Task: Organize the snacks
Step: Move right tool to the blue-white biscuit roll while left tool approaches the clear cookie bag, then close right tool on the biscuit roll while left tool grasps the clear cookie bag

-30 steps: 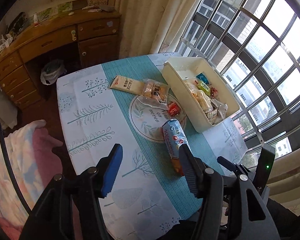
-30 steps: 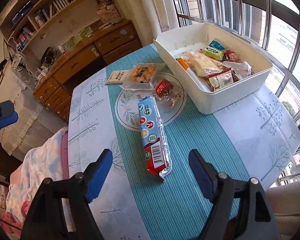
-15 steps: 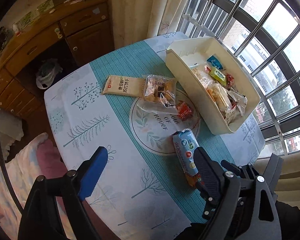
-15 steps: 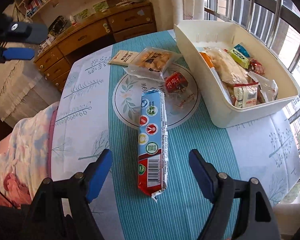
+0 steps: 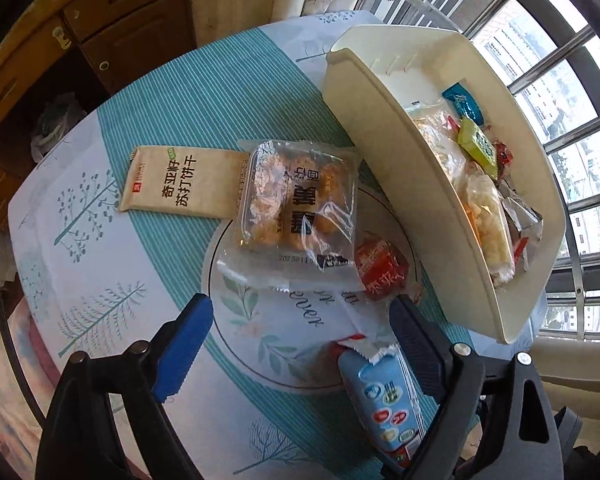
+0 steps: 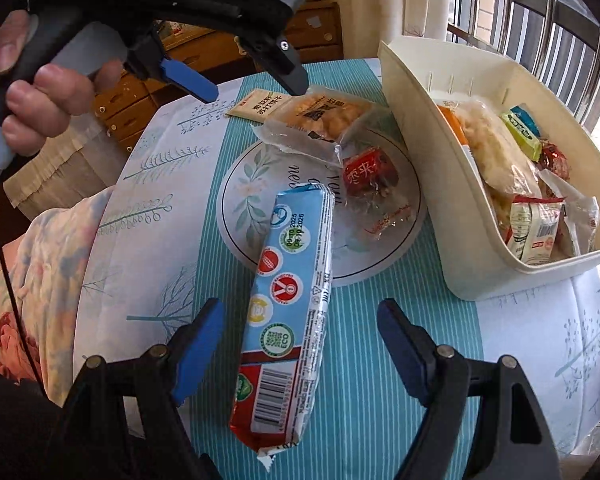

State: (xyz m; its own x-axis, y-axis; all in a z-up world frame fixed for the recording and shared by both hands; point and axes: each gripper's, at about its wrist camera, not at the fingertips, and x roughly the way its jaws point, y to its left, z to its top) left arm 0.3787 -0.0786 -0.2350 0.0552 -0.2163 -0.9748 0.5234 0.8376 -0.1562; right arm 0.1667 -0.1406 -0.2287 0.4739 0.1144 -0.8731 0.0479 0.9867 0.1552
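A long blue biscuit pack (image 6: 288,292) lies on the teal tablecloth, between the jaws of my open right gripper (image 6: 300,312); the pads do not touch it. My left gripper (image 5: 298,312) hangs over the table's printed circle with its jaws opening, empty, the biscuit pack (image 5: 384,392) by its right finger. Ahead of it lie a clear cake pack (image 5: 300,196), a tan cracker pack (image 5: 180,184) and a red candy (image 5: 380,268). The cream bin (image 5: 400,184) on the right holds several snacks. In the right wrist view the left gripper (image 6: 252,90) hovers above the cake pack (image 6: 324,114).
A person's hand (image 6: 40,100) holds the left gripper's handle. A wooden dresser (image 5: 100,40) stands beyond the table, a barred window (image 5: 560,80) to the right, floral bedding (image 6: 40,260) past the table's left edge.
The left gripper came down and forward toward the cake pack while its jaws widened. The right gripper sank closer over the biscuit pack and rolled. The left gripper entered the right view.
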